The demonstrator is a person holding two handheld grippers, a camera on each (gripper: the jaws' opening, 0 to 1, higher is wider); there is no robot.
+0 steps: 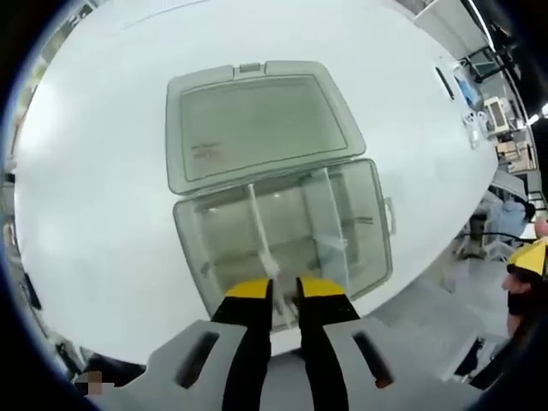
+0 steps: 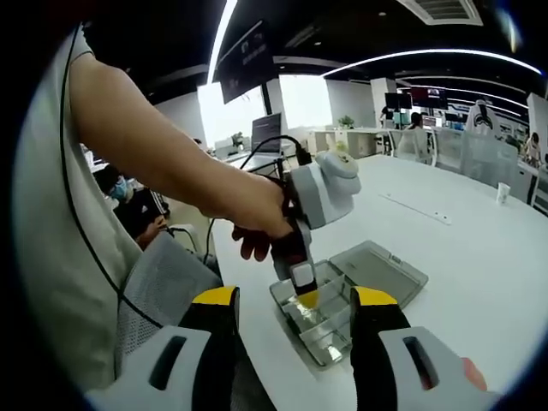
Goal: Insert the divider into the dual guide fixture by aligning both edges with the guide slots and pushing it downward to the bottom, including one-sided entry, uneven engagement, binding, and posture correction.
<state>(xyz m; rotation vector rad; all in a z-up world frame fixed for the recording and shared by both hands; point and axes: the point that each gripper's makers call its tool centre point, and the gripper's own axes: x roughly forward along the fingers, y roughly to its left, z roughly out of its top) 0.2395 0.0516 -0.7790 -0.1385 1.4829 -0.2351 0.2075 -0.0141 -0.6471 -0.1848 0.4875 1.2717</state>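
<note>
The thin translucent white plastic divider (image 1: 260, 233) stands upright inside my clear, grey-tinted plastic organiser box (image 1: 287, 235), running from the far wall toward the near wall. Its near end sits between the yellow tips of my left gripper (image 1: 284, 291), whose jaws are drawn in narrow around it. A second, wider clear partition (image 1: 327, 218) stands beside it to the right, the two apart from each other.

The box's hinged lid (image 1: 257, 124) lies flat and open behind it, on the white surface (image 1: 94, 214).

In the right gripper view the same box (image 2: 318, 318) sits close to the surface's (image 2: 479, 257) near edge, its lid (image 2: 379, 271) spread out to the right. My left gripper (image 2: 304, 298) points down into it, held by my hand (image 2: 257, 231).

My right gripper (image 2: 295, 300) hovers clear of the box with its jaws set wide and nothing between them.

A white cup (image 2: 503, 192) stands far off on the surface, and a laptop (image 2: 267, 131) sits on a desk behind.
</note>
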